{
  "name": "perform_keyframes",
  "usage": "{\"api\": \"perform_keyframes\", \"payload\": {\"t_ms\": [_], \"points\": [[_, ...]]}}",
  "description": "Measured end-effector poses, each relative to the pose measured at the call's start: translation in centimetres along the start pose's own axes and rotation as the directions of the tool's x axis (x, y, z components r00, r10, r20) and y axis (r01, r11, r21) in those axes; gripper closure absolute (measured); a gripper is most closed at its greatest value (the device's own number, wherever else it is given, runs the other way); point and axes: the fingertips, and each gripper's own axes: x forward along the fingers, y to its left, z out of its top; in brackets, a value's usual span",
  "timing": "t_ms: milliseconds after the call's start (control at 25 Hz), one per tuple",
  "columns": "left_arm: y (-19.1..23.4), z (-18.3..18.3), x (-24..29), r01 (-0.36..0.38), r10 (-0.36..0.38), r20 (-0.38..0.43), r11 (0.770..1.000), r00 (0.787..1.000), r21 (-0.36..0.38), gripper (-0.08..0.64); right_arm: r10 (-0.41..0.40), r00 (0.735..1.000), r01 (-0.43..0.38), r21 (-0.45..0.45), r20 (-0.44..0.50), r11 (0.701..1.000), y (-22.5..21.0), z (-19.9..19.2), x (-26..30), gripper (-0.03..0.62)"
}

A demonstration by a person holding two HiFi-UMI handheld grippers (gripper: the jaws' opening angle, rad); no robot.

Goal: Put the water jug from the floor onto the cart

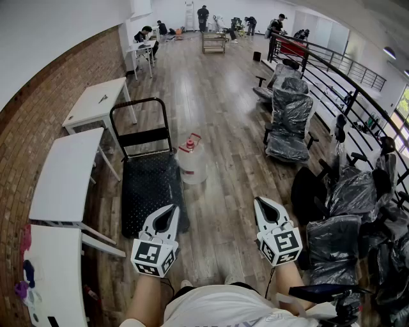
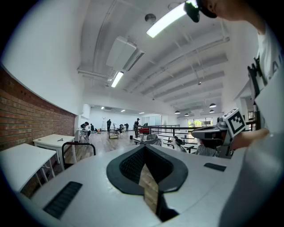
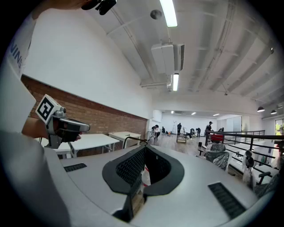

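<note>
The water jug [image 1: 192, 163] is clear with a red cap and handle. It stands upright on the wooden floor, just right of the cart [image 1: 148, 191], a black flat platform with a black push handle [image 1: 137, 118] at its far end. My left gripper [image 1: 172, 209] is shut and empty, hovering over the cart's near right corner. My right gripper [image 1: 259, 202] is also shut and empty, over bare floor to the jug's near right. Both are well short of the jug. In the right gripper view a sliver of the jug [image 3: 145, 175] shows through the loop of the closed jaws.
White tables [image 1: 67, 172] line the brick wall [image 1: 25, 121] on the left. Chairs wrapped in black plastic [image 1: 289, 121] crowd the right side beside a black railing [image 1: 345, 67]. People [image 1: 203, 16] are at the far end of the room.
</note>
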Motion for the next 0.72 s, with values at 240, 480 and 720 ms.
{"api": "perform_keyframes", "payload": {"t_ms": [240, 480, 720], "points": [[0.0, 0.2, 0.7, -0.009, 0.009, 0.005, 1.000, 1.000, 0.000, 0.559, -0.002, 1.000, 0.002, 0.011, -0.001, 1.000, -0.9, -0.3, 0.2, 0.586], [-1.8, 0.1, 1.9, -0.020, 0.020, -0.002, 1.000, 1.000, -0.004, 0.558, 0.007, 1.000, -0.007, 0.019, 0.005, 1.000, -3.2, -0.7, -0.4, 0.586], [-4.4, -0.5, 3.7, -0.057, 0.057, -0.010, 0.998, 0.998, 0.005, 0.558, 0.035, 0.999, -0.035, 0.034, -0.002, 0.999, -6.6, -2.7, -1.2, 0.586]]}}
